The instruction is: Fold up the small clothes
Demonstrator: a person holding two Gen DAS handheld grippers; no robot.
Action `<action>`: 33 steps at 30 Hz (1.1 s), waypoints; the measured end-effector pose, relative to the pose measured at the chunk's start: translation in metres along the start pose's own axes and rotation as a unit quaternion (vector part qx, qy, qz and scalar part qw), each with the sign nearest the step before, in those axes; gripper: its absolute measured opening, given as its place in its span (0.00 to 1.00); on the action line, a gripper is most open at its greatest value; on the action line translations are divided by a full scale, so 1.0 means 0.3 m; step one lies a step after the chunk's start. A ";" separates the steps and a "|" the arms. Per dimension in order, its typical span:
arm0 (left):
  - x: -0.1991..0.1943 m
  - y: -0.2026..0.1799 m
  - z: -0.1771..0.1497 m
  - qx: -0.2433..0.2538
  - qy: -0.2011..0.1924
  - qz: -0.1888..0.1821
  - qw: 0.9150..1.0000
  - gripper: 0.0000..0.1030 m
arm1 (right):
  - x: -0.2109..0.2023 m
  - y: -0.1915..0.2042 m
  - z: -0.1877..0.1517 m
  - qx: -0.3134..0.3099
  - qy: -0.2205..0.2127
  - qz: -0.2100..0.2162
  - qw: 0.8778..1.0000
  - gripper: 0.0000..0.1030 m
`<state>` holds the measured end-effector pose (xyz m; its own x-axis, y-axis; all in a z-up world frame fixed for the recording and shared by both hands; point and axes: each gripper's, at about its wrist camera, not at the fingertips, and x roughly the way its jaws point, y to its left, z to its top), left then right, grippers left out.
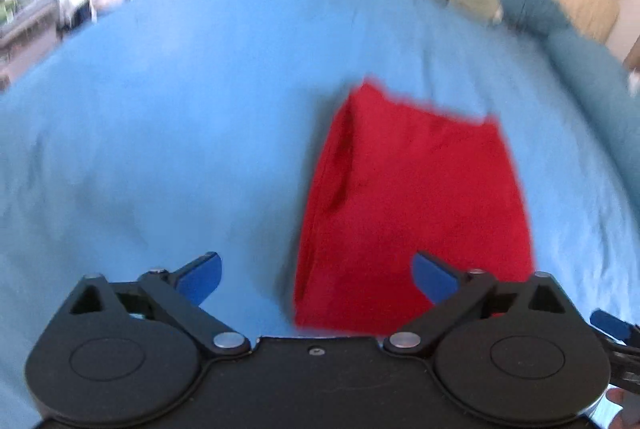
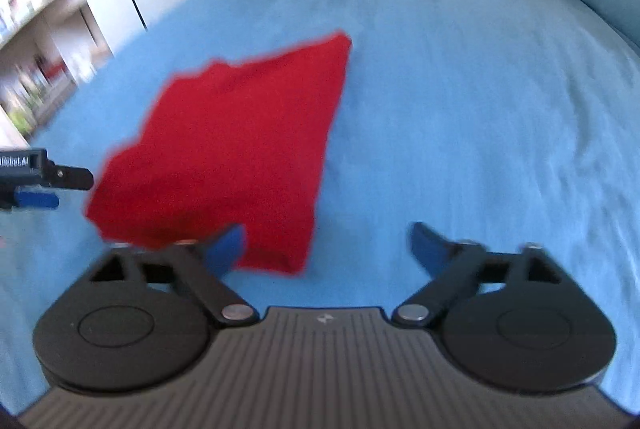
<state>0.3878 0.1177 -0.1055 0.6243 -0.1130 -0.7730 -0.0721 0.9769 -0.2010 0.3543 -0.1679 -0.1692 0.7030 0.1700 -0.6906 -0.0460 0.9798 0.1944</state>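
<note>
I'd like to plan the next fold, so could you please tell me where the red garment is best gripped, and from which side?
Probably by its near edge. The red garment lies flat on the blue bedsheet, apparently already folded. The right gripper, jaws open, is nearest the garment's near right corner; the left gripper, also open, faces the near left corner. Come in low from the near side, one finger sliding under.

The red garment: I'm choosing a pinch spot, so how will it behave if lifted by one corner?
The red garment lies soft and creased on the blue sheet, so it would probably droop and unfold rather than hold shape. It looks thin, so likely light. Pushed, it would probably bunch up instead of sliding. Both the left claw and the right claw are open, off it.
</note>
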 end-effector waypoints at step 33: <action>0.269 -0.098 0.207 0.026 0.059 -0.109 0.992 0.23 | 0.298 -0.025 0.287 0.074 0.038 0.110 0.990 0.35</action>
<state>0.4886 0.0910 -0.1245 0.5258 -0.3392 -0.7800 0.0971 0.9350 -0.3412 0.4786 -0.1689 -0.1722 0.6310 0.3907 -0.6702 -0.0839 0.8932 0.4418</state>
